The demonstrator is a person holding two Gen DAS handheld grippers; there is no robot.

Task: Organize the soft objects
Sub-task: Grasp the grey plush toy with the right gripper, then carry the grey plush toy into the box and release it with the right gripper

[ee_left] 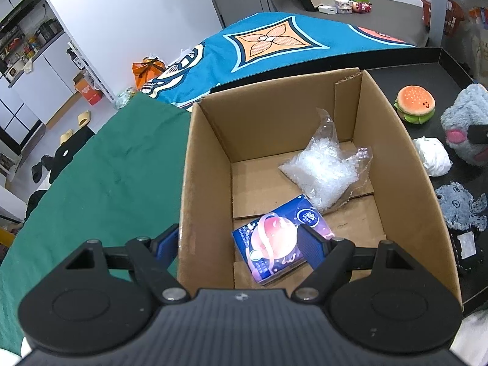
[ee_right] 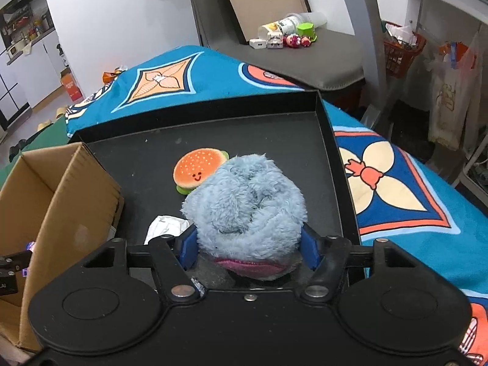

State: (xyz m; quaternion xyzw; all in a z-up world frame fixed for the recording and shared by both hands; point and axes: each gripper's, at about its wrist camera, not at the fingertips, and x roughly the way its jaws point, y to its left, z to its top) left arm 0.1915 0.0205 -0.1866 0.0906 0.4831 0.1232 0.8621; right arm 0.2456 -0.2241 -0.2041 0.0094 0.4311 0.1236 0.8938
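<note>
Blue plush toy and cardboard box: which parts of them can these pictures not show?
- Blue plush toy, right wrist view: its underside is hidden by the right gripper.
- Cardboard box, left wrist view: its near floor is covered by the left gripper.
- Tissue pack: print too small to read.

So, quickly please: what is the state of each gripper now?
Left gripper: open, straddling the brown cardboard box's wall, gripping nothing.
Right gripper: shut on the fluffy blue-grey plush toy.

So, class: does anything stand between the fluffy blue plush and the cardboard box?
Only the box's near wall. The right gripper grips the blue plush on the black tray; the cardboard box stands open-topped beside it.
</note>
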